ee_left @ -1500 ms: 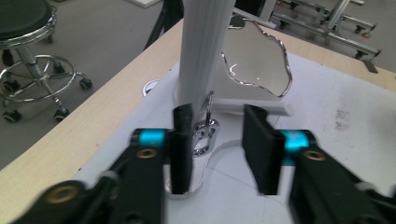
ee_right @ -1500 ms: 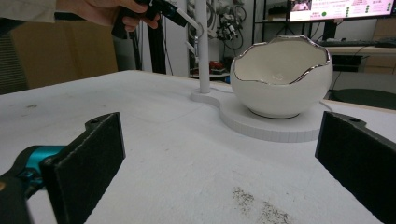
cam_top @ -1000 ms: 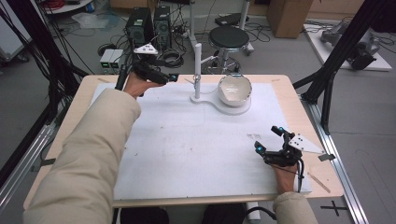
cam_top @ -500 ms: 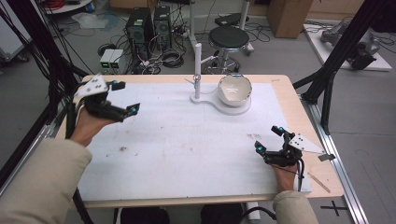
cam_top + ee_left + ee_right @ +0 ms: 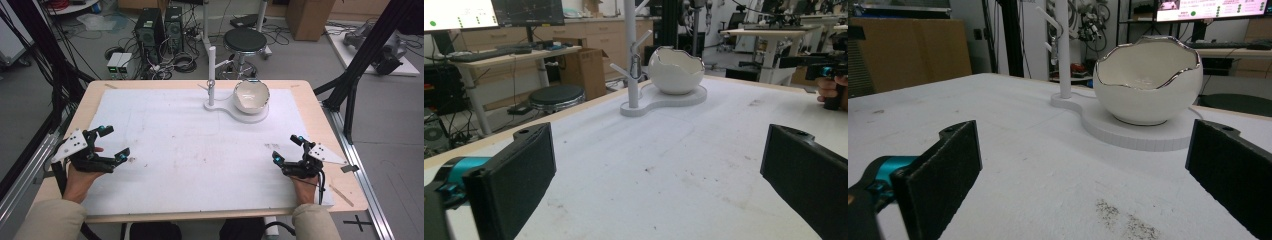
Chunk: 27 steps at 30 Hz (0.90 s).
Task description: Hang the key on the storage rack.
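Both tools, left tool (image 5: 109, 142) and right tool (image 5: 287, 148), rest released and empty at the white-covered counter's (image 5: 190, 150) near corners. They sit well apart from the white eggshell-shaped ceramic bowl (image 5: 251, 95) and its white branched stand (image 5: 212, 75), seemingly idle.

I see even, soft overhead light with faint shadows on the white mat (image 5: 190, 150). My high view looks a bit coarse and grainy. Both gripper views blur the near jaws; the bowl's (image 5: 1148, 82) silver rim glints, perhaps from ceiling lamps.
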Each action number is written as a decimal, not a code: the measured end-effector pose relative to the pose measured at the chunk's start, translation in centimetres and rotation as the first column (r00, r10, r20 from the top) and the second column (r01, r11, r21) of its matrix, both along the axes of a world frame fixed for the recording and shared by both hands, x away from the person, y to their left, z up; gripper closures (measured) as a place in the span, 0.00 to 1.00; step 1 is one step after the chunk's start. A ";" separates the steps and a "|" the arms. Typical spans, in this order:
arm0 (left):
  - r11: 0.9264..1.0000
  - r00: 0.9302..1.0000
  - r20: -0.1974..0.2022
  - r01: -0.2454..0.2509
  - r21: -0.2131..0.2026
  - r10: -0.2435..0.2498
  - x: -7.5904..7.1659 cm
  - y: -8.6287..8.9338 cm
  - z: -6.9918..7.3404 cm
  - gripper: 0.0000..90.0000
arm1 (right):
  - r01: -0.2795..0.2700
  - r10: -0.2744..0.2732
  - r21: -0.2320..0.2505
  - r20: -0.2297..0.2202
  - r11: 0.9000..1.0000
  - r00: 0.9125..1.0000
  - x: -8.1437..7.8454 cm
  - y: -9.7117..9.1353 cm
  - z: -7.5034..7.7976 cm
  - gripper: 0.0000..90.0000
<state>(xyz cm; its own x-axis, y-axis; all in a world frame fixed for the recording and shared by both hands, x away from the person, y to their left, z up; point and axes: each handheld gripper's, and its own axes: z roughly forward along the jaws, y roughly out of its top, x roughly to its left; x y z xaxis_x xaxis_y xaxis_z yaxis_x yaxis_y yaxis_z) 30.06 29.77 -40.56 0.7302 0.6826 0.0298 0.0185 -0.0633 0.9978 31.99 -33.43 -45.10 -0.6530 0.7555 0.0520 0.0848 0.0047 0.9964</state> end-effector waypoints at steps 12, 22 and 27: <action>0.998 0.999 0.016 -0.042 0.035 0.042 -1.5 -0.2 -3.3 0.02 | 0.002 -0.002 -0.008 0.002 1.000 1.000 0.0 0.1 0.0 0.01; 0.993 0.995 0.032 -0.088 -0.083 0.091 -2.3 0.7 -4.8 0.02 | 0.002 -0.002 -0.019 -0.008 1.000 1.000 0.1 0.2 0.0 0.01; 0.993 0.994 0.042 -0.096 -0.066 0.099 -2.4 0.5 -4.8 0.02 | 0.007 -0.007 -0.025 -0.006 1.000 1.000 0.1 0.2 0.0 0.01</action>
